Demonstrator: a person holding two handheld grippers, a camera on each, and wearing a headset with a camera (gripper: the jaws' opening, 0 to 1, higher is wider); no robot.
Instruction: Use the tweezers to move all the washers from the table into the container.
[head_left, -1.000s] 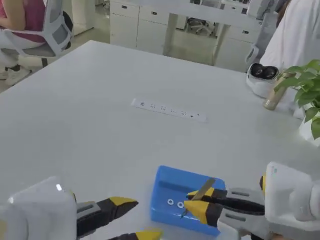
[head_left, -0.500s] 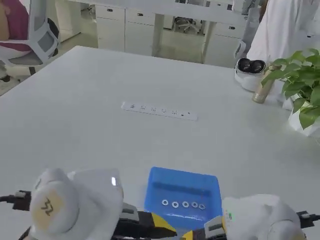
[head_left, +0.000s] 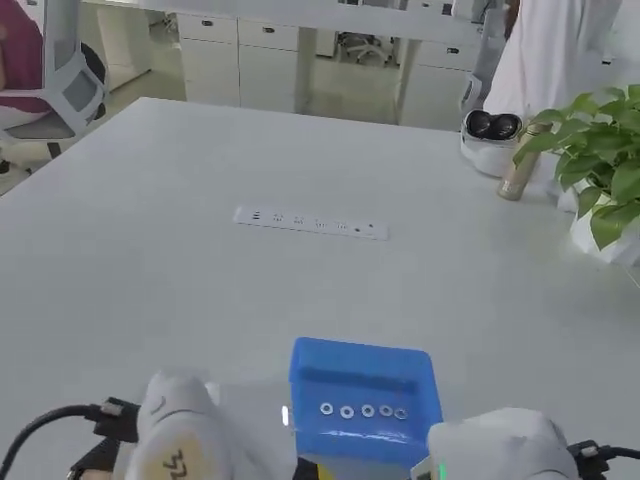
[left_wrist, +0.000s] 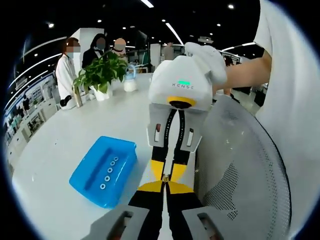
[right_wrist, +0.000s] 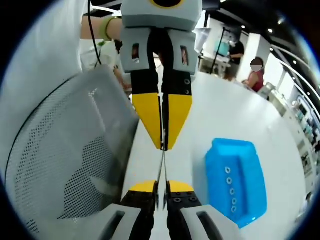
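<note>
First, head view: blue rectangular container (head_left: 362, 357) on the white table (head_left: 200, 300), five small silver ring washers (head_left: 365, 411) in a row inside. Left gripper view: left gripper (left_wrist: 165, 186) jaws pressed shut, container beside them. Right gripper view: right gripper (right_wrist: 162, 186) jaws clamp thin tweezers (right_wrist: 161, 167), edge-on.

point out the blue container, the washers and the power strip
blue container (head_left: 360, 350): head view, back rim
washers (head_left: 367, 411): head view, middle washer of the row
power strip (head_left: 310, 222): head view, middle of its top face
</note>
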